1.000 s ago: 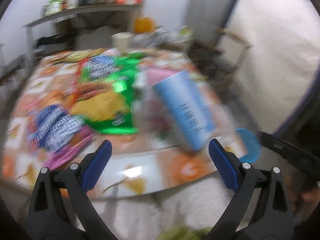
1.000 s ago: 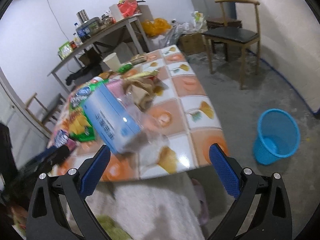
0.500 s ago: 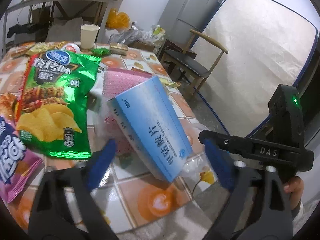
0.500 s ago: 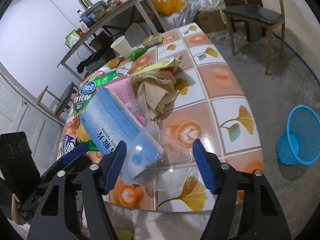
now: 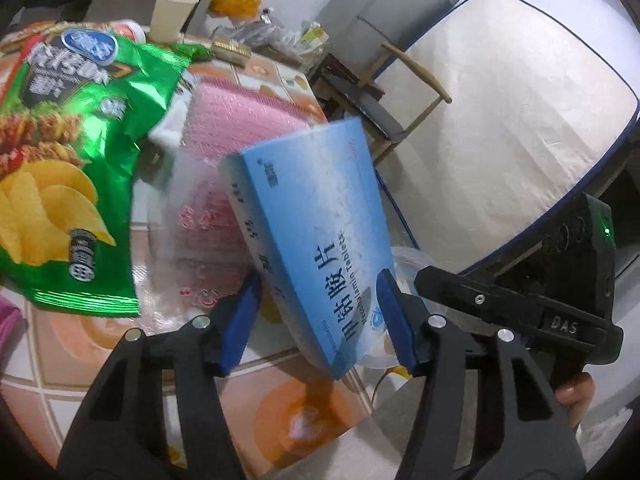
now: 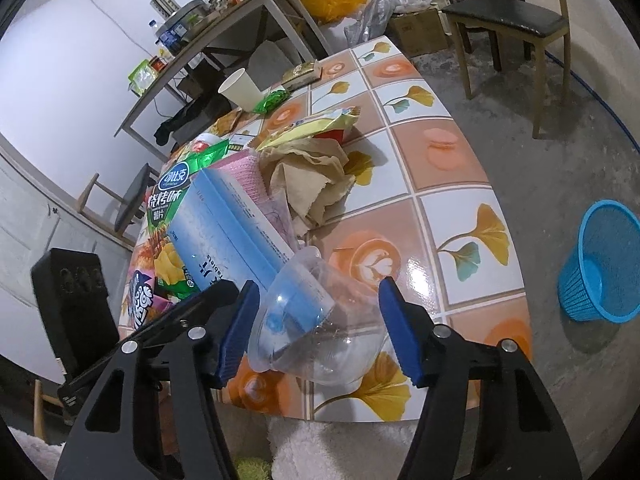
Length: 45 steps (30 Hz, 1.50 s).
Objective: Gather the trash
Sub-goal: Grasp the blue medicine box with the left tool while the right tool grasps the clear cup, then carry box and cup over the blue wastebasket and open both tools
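Left gripper point(image 5: 318, 314) is straddling the near end of a blue tablet box point(image 5: 316, 220), its jaws having just been closing; whether the blue pads are pressing it yet is unclear. The box is lying tilted at the near edge of the tiled table point(image 6: 460, 184), resting on a pink mesh sheet point(image 5: 240, 116), printed "甲钴胺片" and "Mecobalamin Tablets" along its face, slightly scuffed. Right gripper point(image 6: 316, 326) is bracketing a clear plastic cup point(image 6: 320, 332) lying on its side beside the box, jaws just narrowed, pads close to the walls but the grip can't be confirmed. Green chip bag point(image 5: 72, 152) reading "可比克" is lying left of the box, crumpled brown paper point(image 6: 312, 176) behind it. Blue mesh bin point(image 6: 600, 264) is sitting on the floor, well apart from the table. "DAS" is showing on the right gripper's body.
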Tool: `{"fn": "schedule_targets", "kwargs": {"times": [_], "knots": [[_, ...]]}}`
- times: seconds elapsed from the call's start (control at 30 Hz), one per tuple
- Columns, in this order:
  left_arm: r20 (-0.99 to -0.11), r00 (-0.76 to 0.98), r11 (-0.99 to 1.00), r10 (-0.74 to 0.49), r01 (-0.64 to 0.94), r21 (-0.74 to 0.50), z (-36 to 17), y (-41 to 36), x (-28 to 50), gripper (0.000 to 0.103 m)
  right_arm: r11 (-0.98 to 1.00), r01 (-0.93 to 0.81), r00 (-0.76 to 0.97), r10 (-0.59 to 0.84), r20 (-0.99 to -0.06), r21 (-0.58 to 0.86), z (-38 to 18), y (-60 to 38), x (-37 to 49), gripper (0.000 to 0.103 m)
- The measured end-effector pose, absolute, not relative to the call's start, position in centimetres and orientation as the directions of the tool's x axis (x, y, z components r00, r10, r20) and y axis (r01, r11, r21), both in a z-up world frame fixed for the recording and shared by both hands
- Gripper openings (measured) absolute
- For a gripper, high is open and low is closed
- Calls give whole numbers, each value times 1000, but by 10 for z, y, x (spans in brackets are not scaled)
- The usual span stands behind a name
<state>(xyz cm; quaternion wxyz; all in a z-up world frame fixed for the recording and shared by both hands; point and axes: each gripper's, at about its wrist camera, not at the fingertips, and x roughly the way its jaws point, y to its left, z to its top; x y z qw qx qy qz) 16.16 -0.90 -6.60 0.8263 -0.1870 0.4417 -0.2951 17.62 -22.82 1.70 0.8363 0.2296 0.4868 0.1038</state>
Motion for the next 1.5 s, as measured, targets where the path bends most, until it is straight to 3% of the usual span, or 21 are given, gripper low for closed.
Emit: {"fn": "schedule_targets", "kwargs": {"times": [0.17,0.2,0.23,0.4,0.63,0.8,0.97,1.23,1.5], "knots": [[-604,412,728,-682,308,-612,-79,-12,166,54,854,61,503,422,-755,517,14,-234,174,60],[-599,418,727,-683,310,-613,-79,-12,164,47,851,62,502,425,-754,521,14,-235,173,60],[-596,425,728,-682,313,-610,-79,-12,163,48,850,63,501,426,-754,522,14,-235,173,59],[-570,451,723,-687,341,-601,-72,-6,152,42,852,70,511,416,-752,518,21,-239,167,45],[-541,502,736,-674,393,-552,-52,-6,132,36,866,90,505,386,-772,492,26,-244,156,39],[-505,506,710,-699,409,-573,-41,0,119,35,904,96,502,317,-805,416,31,-242,147,16],[-454,515,677,-727,430,-597,-27,5,107,35,935,120,499,233,-835,333,29,-246,134,7],[-440,518,674,-733,472,-568,0,-7,99,35,906,184,532,235,-814,382,21,-277,113,6],[-487,464,670,-740,569,-476,23,-76,104,35,856,317,609,147,-780,408,26,-346,74,6]]}}
